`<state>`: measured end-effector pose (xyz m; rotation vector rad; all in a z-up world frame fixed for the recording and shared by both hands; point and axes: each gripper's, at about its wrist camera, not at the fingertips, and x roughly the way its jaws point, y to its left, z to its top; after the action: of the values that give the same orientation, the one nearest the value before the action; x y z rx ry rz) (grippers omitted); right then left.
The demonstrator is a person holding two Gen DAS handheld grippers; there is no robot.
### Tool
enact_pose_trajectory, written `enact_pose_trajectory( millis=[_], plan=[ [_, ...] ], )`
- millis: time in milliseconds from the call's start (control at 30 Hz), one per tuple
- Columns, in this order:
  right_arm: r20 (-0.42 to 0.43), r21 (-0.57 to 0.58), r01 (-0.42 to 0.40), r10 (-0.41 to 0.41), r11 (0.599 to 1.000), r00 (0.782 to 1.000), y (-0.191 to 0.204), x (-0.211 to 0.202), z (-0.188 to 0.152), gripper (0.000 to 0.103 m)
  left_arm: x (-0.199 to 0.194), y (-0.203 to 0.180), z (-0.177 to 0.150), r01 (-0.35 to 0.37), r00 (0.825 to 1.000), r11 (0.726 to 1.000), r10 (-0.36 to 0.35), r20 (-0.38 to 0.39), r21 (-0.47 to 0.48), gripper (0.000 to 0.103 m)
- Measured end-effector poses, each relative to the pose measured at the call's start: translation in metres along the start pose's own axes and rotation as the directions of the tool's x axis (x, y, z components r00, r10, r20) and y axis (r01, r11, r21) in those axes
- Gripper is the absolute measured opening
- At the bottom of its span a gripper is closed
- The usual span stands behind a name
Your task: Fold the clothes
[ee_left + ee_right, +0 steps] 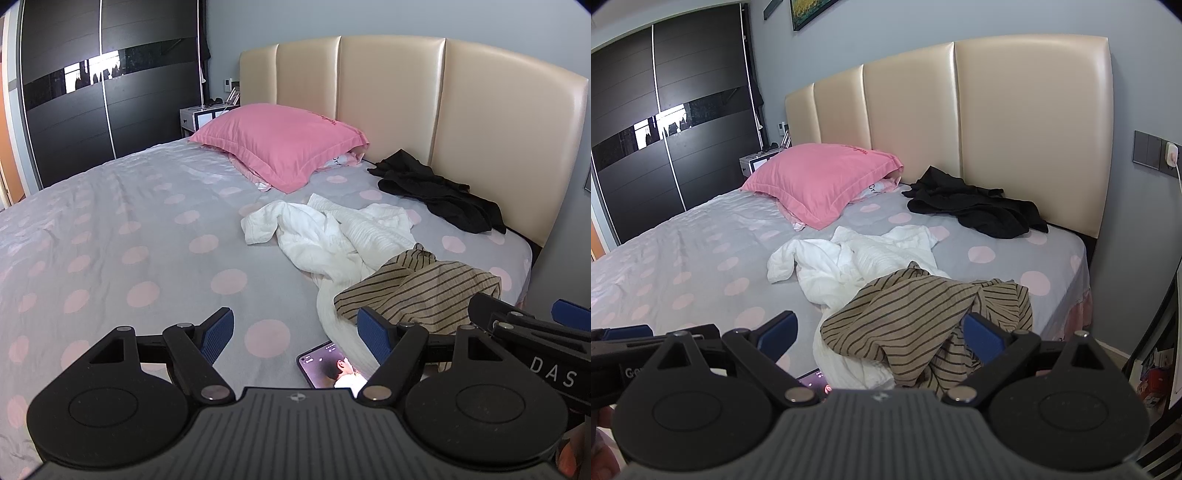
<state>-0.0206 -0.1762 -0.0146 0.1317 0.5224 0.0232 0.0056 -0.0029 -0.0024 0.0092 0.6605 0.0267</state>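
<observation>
Three crumpled garments lie on the bed's right side. A tan striped garment (pixel 417 288) (pixel 916 317) is nearest, partly over a white garment (pixel 332 229) (pixel 849 258). A black garment (pixel 436 188) (pixel 975 206) lies by the headboard. My left gripper (pixel 297 336) is open and empty above the sheet, left of the striped garment. My right gripper (pixel 882 332) is open and empty, hovering just over the striped garment's near edge. The right gripper also shows at the right edge of the left wrist view (pixel 532 325).
A lit phone (pixel 332 369) lies on the grey pink-dotted sheet (pixel 129 240) by the white garment. A pink pillow (pixel 280 140) (pixel 820 181) rests against the beige headboard (pixel 388 99). A dark wardrobe (pixel 92 92) and nightstand (pixel 195 118) stand at the left.
</observation>
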Motion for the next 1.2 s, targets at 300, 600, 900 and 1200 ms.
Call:
enact_pose_trajectory(
  millis=[300, 600, 900, 1200],
  plan=[
    [-0.004, 0.002, 0.004, -0.004, 1.0, 1.0, 0.002, 0.0, 0.001, 0.098, 0.001, -0.001, 0.0, 0.001, 1.0, 1.0, -0.001, -0.004, -0.002, 0.073],
    [-0.011, 0.005, 0.008, -0.008, 1.0, 1.0, -0.001, 0.002, 0.002, 0.098, 0.004, -0.003, 0.0, 0.004, 1.0, 1.0, -0.004, -0.016, -0.004, 0.073],
    [-0.018, 0.01, 0.01, -0.01, 1.0, 1.0, -0.003, 0.003, 0.003, 0.097, 0.006, -0.004, 0.0, 0.01, 1.0, 1.0, -0.01, -0.023, -0.006, 0.072],
    [-0.074, 0.022, -0.021, 0.022, 1.0, 0.997, -0.008, 0.009, 0.007, 0.098, 0.02, -0.004, 0.004, 0.045, 0.997, 0.998, -0.047, -0.063, -0.034, 0.074]
  ],
)
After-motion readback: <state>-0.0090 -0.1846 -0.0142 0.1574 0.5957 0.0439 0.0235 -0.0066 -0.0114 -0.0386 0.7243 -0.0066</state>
